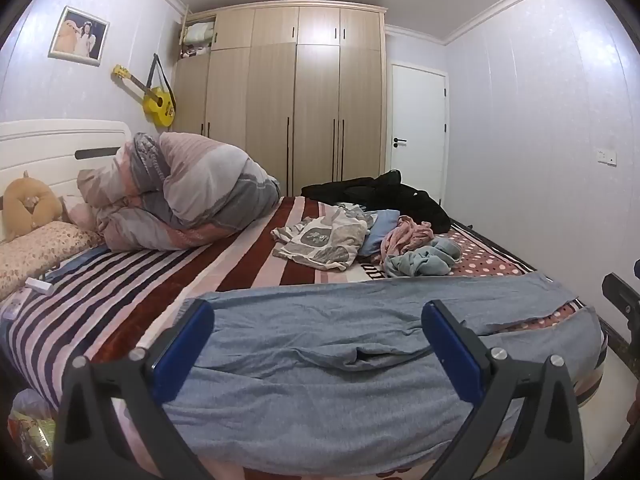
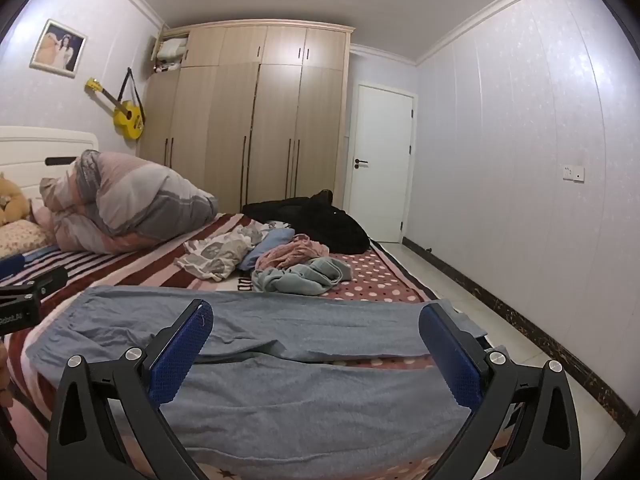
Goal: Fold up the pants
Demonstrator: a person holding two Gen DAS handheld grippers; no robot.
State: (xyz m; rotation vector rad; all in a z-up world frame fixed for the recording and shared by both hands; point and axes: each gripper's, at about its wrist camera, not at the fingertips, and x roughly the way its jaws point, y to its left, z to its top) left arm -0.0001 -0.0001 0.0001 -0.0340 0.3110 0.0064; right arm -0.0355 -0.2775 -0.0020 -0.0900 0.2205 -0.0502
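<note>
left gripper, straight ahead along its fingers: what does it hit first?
Most likely the grey pants spread across the striped bed; the open left gripper already frames them. Beyond lies the clothes pile, though depth is unclear.

The bed [image 1: 132, 292] is covered by a striped blanket in dark red, pink and navy, with a polka-dot patch at its foot corner; grey pants [image 1: 360, 352] lie flat across the near edge, legs side by side; behind them sits a heap of loose clothes [image 1: 360, 240] with a black garment [image 1: 384, 196] beyond; a bundled duvet [image 1: 184, 196], a floral pillow [image 1: 36, 248] and a tan plush toy [image 1: 28, 208] crowd the headboard end
</note>
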